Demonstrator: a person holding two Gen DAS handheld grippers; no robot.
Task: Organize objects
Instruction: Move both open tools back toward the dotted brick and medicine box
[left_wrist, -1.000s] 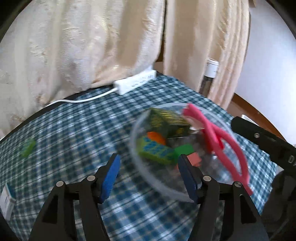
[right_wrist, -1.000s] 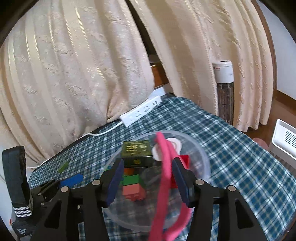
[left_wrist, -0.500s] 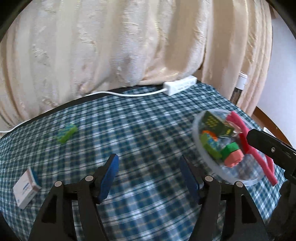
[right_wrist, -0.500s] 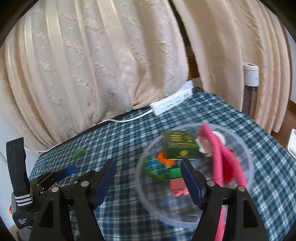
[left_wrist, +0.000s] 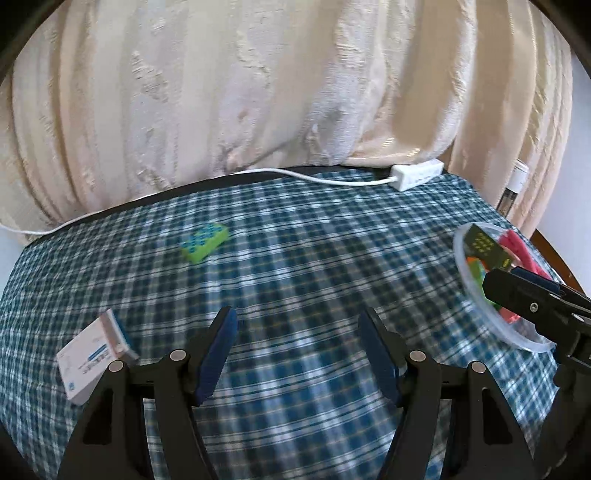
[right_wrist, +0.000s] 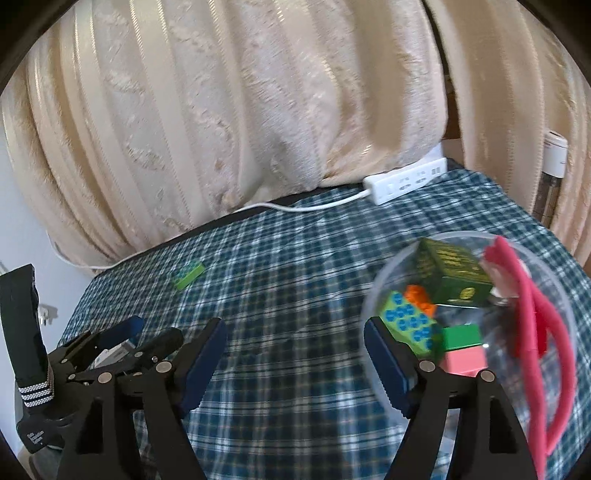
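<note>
Both sets of jaws are apart with nothing between them; the right gripper (right_wrist: 293, 350) has just been opening wider. The left gripper (left_wrist: 295, 343) hangs over bare checked cloth on the tabletop (left_wrist: 314, 258). The clear bowl (right_wrist: 373, 299) to the right already holds blocks. Next pick looks like the white box (left_wrist: 88, 360) near left (or the green block (left_wrist: 204, 242) farther off), which must go between the jaws.

Home room, cream curtains (left_wrist: 258, 92), checked tablecloth (left_wrist: 295, 258)
</note>
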